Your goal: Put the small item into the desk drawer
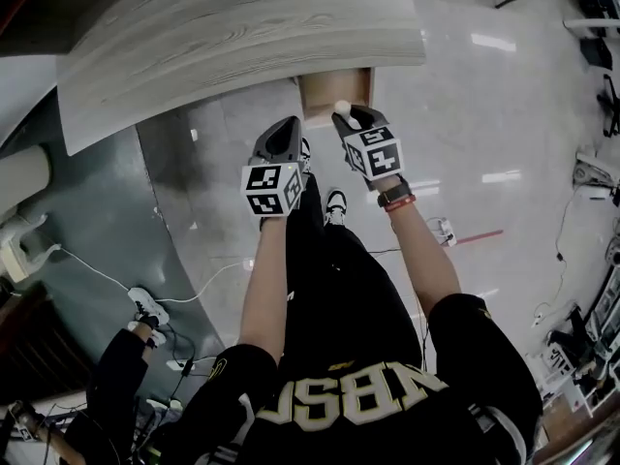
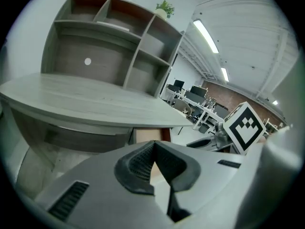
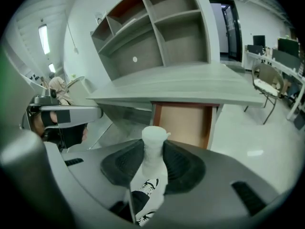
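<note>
The pale wood-grain tabletop [image 1: 242, 37] fills the top of my head view. Under its edge the drawer [image 3: 183, 123] stands pulled out, its bare brown inside showing. My left gripper [image 2: 153, 146] has its jaws closed tip to tip on nothing. My right gripper [image 1: 345, 114] clamps the small white item [image 3: 153, 144] upright, near the drawer's open front and not set down in it.
</note>
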A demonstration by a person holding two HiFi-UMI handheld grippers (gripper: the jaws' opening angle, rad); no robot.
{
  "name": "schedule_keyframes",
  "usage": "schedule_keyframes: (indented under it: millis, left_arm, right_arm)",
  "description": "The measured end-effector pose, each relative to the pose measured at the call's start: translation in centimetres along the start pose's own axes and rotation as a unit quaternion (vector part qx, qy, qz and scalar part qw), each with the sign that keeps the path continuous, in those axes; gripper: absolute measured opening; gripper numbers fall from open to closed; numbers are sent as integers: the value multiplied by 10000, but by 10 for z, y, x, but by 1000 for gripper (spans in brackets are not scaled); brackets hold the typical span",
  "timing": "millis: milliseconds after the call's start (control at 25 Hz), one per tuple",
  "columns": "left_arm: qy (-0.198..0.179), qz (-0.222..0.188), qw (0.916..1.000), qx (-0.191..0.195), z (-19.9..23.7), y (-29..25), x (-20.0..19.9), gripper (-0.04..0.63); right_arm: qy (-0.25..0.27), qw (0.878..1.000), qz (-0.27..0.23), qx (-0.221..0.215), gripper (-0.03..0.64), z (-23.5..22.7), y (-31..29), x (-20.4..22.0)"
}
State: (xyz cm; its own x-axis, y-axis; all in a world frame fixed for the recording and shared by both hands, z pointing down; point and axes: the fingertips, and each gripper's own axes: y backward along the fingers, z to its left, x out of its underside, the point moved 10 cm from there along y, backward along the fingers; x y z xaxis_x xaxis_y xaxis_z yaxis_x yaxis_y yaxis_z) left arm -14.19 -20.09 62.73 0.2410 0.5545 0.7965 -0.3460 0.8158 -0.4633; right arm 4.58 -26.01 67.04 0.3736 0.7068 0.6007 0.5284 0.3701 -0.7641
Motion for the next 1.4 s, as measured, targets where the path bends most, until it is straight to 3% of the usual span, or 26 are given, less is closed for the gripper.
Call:
schedule_keyframes:
  millis: [320,640,1240,1400]
  left_arm:
    - [-163,248,9995,88,25,-34,26,14]
    - [-308,415,9982,306,29,-61,46,14]
    - [-198,392,9985,340,54,-86,59,14]
    - [-214,418,9983,352,54,-82,59,14]
  right_arm:
    - [-172,9992,322,158,135,-21,-50,16]
    - [-320,9988,289,216,133,-38,-96,40]
    - [-536,9947,506,720,129,-47,-137,43]
    - [-677,9934,522,762,184,-48,-139,45]
